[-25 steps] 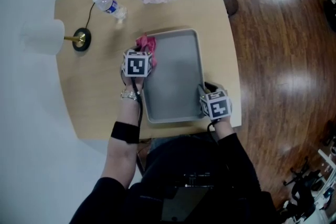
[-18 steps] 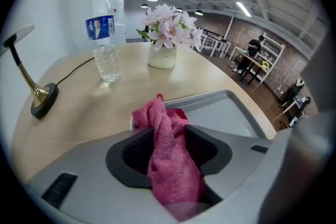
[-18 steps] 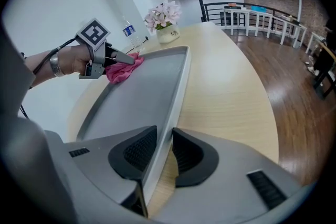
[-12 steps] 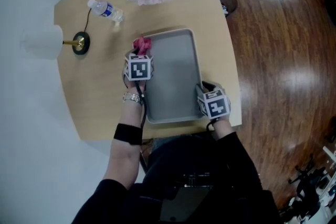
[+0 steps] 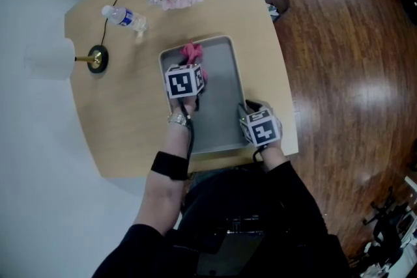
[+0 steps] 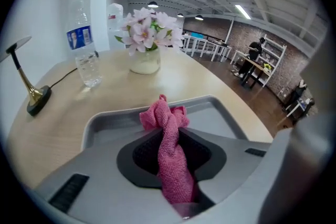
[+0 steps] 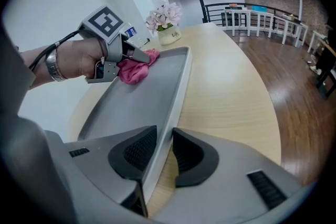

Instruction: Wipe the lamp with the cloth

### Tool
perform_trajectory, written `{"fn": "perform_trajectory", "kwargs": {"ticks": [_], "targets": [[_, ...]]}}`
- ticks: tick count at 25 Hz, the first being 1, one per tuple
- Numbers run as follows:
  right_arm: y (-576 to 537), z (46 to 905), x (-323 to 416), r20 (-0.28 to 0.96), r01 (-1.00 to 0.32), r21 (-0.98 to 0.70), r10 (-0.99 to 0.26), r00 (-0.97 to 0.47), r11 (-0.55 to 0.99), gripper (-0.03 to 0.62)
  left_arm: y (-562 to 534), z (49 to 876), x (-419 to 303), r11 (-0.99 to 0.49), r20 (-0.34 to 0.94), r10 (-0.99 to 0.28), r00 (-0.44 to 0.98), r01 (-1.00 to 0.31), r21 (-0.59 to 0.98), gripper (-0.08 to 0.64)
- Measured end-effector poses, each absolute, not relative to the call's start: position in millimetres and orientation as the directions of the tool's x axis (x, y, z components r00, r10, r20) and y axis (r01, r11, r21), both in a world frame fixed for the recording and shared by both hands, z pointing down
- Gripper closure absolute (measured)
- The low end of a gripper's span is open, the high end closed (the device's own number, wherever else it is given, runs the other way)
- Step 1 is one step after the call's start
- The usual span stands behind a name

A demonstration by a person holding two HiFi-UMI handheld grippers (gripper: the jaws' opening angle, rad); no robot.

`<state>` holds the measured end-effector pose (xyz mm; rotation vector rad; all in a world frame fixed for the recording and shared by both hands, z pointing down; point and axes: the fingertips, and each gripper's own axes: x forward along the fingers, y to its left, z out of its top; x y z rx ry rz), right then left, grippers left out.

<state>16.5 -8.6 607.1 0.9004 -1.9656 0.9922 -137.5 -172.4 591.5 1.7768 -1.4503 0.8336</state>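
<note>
Two grippers: L gripper (image 6: 169, 135) jaws, just closing, pinch pink cloth (image 6: 164, 114) between them (prob. lifted off tray (image 6: 215, 106)); R gripper (image 7: 167, 150) clamps tray rim.

Pink textured fabric cloth (image 6: 170, 165): uniform colour. Grey rectangular metal tray (image 5: 221, 88): unpatterned. Pale tan wooden table (image 5: 124, 120): faint grain. White-shaded, brass-stemmed lamp (image 5: 49, 58): dark round base.

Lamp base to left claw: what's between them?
Head view: only bare tabletop and the tray's left rim lie between the lamp base and the left claw, which has just been closing on the pink cloth it grips.
</note>
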Motion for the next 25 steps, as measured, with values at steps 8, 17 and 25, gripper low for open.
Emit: {"fn": "perform_trajectory", "kwargs": {"ticks": [8,17,25], "targets": [[-8,609,20,0.847,-0.835,-0.326,-0.254,-0.466,0.443,0.485,-182,590,-35,-0.220,0.782,-0.518,0.346,-0.938,0.270,0.463],[-11,611,21,0.849,-0.833,-0.314,-0.259,-0.461,0.455,0.485,-172,571,-43,-0.279,0.749,-0.521,0.410,-0.911,0.304,0.471],[-12,611,23,0.850,-0.840,-0.308,-0.268,-0.454,0.446,0.485,-106,558,-189,-0.173,0.803,-0.558,0.207,-0.976,0.132,0.472]]}}
